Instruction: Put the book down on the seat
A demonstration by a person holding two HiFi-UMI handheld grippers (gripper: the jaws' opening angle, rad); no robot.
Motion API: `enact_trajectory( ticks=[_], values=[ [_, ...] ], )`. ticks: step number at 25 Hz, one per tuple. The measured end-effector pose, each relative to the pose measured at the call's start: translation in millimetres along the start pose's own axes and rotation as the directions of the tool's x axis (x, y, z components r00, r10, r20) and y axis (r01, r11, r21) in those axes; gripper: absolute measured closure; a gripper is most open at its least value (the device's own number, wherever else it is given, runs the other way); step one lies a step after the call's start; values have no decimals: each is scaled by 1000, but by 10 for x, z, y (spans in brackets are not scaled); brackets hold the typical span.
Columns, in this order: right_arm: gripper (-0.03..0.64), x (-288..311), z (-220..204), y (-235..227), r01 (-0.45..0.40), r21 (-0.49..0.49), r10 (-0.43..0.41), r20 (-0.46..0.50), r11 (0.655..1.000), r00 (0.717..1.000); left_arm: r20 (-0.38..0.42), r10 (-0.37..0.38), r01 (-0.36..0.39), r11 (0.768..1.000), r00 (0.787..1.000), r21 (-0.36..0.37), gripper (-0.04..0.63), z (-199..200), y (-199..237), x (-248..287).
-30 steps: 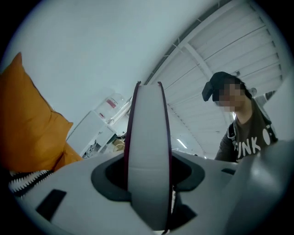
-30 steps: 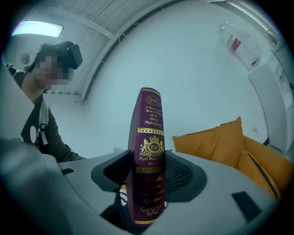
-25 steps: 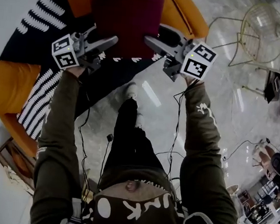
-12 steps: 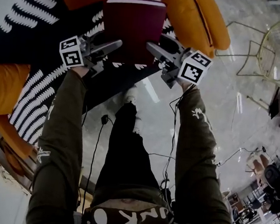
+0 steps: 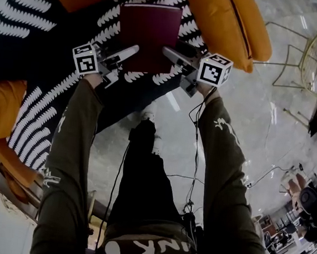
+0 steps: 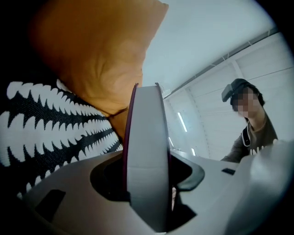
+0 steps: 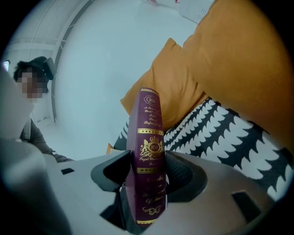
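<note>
Jaws of the left gripper point(image 5: 132, 51) and right gripper point(image 5: 167, 51) were clamped partway open on the maroon book point(image 5: 149, 36), over the patterned seat point(image 5: 53, 58). Uneven release might tip it floorward.

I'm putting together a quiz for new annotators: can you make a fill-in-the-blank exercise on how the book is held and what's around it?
The right gripper is shut on the book at its ____, which bears gold lettering.
The left gripper is shut on the opposite edge, where the white ____ show.
The seat is black with a ____ pattern.
The cushion to the right of the book in the head view is ____.
Missing words: spine; pages; white; orange.
</note>
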State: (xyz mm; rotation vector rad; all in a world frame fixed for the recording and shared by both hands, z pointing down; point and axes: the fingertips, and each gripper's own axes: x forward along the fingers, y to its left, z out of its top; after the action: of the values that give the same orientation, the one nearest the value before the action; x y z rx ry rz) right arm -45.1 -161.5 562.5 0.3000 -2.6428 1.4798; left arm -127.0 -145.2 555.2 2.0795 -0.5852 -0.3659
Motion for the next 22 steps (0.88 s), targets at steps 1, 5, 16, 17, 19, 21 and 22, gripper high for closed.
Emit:
enact_trajectory(
  ticks=[1, 5, 16, 17, 19, 21, 22],
  values=[
    [371, 32, -43, -37, 8, 15, -8, -12, 1000, 1000, -11, 9, -9, 1000, 1000, -17, 376, -28, 46, -30],
    [374, 170, -164, -133, 42, 34, -40, -49, 999, 998, -40, 39, -42, 995, 998, -94, 374, -112, 230, -156],
    [399, -65, -248, -697, 115, 105, -112, -36, 988, 993, 82, 52, -26, 956, 995, -292, 365, -257, 645, -121],
    [403, -92, -236, -740, 129, 111, -126, -38, 985, 991, 102, 65, -28, 946, 993, -323, 365, -224, 681, -144],
    [410, -74, -246, -773, 150, 107, -145, -53, 983, 988, 116, 95, -46, 930, 989, -365, 367, -164, 739, -225],
    [414, -17, -281, -767, 165, 97, -159, -66, 981, 985, 84, 132, -90, 918, 988, -387, 365, -146, 769, -303],
    [416, 1, -296, -753, 169, 92, -164, -66, 981, 984, 47, 153, -123, 912, 987, -391, 367, -163, 765, -322]
  ],
)
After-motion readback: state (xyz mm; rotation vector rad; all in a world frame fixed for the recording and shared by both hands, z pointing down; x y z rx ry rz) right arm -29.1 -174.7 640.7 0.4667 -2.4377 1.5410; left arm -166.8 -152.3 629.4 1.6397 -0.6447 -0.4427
